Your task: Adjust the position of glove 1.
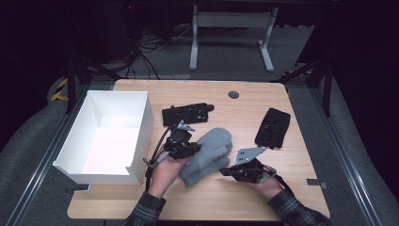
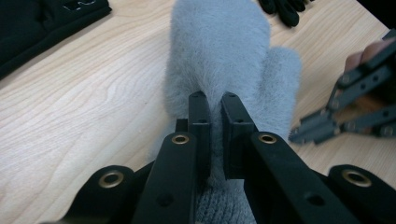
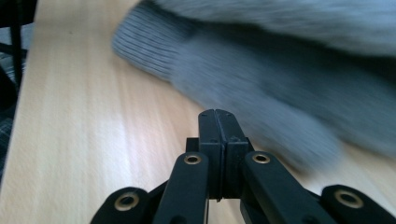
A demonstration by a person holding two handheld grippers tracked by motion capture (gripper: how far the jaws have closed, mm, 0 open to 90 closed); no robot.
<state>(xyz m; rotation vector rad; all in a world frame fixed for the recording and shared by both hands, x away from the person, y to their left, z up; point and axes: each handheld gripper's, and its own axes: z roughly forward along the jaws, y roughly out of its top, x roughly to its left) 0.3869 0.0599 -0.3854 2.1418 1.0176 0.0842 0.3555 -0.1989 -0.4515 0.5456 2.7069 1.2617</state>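
Mittens, grey and fuzzy, are lying stacked mid-table between your hands. Your left gripper is pinching the top mitten near its ribbed cuff, jaws narrow with a fold of fleece between them; keep that pinch deep so it isn't slipping off when you lift. Your right gripper is sitting fully closed on nothing, tips just beside the lower mitten. High view is adding the white box and black gloves.
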